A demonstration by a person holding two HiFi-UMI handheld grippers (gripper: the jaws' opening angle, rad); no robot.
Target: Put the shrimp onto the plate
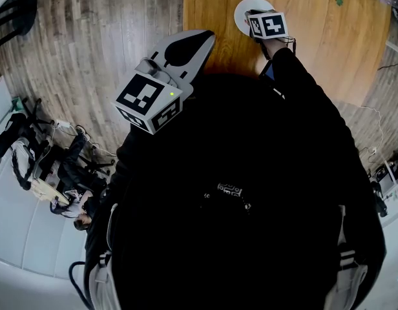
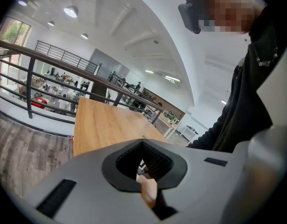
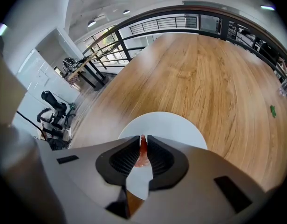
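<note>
Two grey hand-held two-jaw grippers at work.

Right gripper (image 3: 142, 140): jaws clenched on a small orange-red shrimp (image 3: 142, 152), which is pinched upright between the black ribbed pads (image 3: 124, 157). Its tip reaches the jaw tips. The shrimp sits at lower centre of the right gripper view, straight in front of a round white plate (image 3: 176, 125). Cannot tell whether shrimp and plate touch. The plate lies on a light-brown wooden table (image 3: 213, 73), near the table edge that runs along the left of that view.

Head view: the plate (image 1: 245, 8) is at top centre, partly covered by the right gripper's black-and-white marker cube (image 1: 268, 25). A black sleeve (image 1: 302, 82) runs down and right from the cube.

Left gripper (image 1: 209, 37): upper middle of the head view, body straddling the table's left edge, tips over the wood and well apart from the plate. Its jaws are closed together at the tips with nothing gripped. The grey plank floor (image 1: 89, 31) fills the upper left.
</note>
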